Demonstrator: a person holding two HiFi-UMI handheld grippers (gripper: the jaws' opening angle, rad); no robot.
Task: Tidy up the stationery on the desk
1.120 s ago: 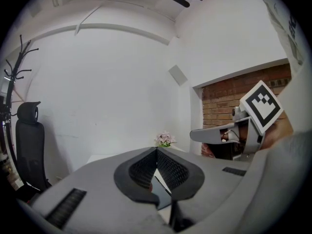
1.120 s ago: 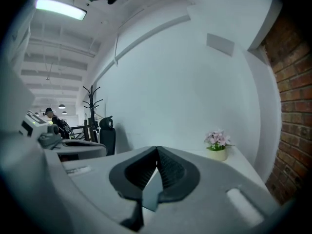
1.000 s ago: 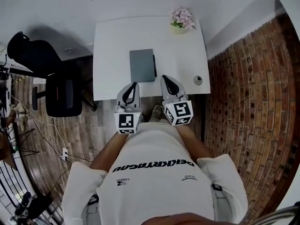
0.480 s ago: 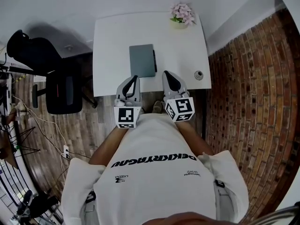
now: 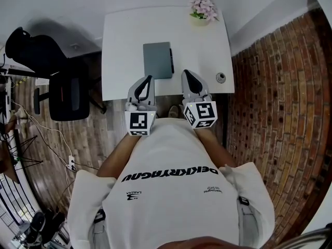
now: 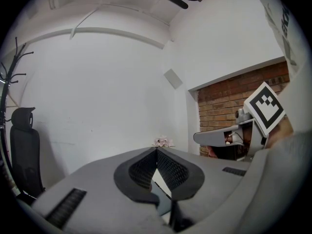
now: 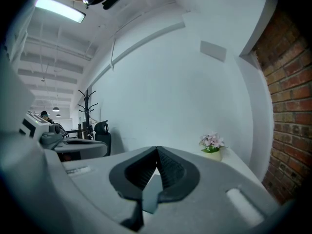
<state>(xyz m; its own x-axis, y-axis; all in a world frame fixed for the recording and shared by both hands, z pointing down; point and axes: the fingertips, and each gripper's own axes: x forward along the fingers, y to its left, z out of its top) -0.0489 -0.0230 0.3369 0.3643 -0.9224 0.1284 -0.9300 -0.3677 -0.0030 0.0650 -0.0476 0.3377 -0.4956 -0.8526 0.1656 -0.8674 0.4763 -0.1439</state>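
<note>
Grey tongs, both of them, are shut tight with nothing in them. Your left tongs [image 5: 149,80] and right tongs [image 5: 186,74] hang over the near edge of the white surface [image 5: 122,45].

Just past them a grey book [image 5: 157,60] lies flat. A dark pen [image 5: 171,61] runs along its right side. I cannot tell if the pen is on the book or just beside it. A small round thing [image 5: 221,77] sits well apart, near the right edge. I cannot tell what it is. Pink flowers [image 5: 203,8] stand at the far edge.

You could be about to sort the pen and book. Or they could be lying neat because they are sorted. Either way, hold both tongs up off the surface and go slow near the book. A bump could make the pen roll.
</note>
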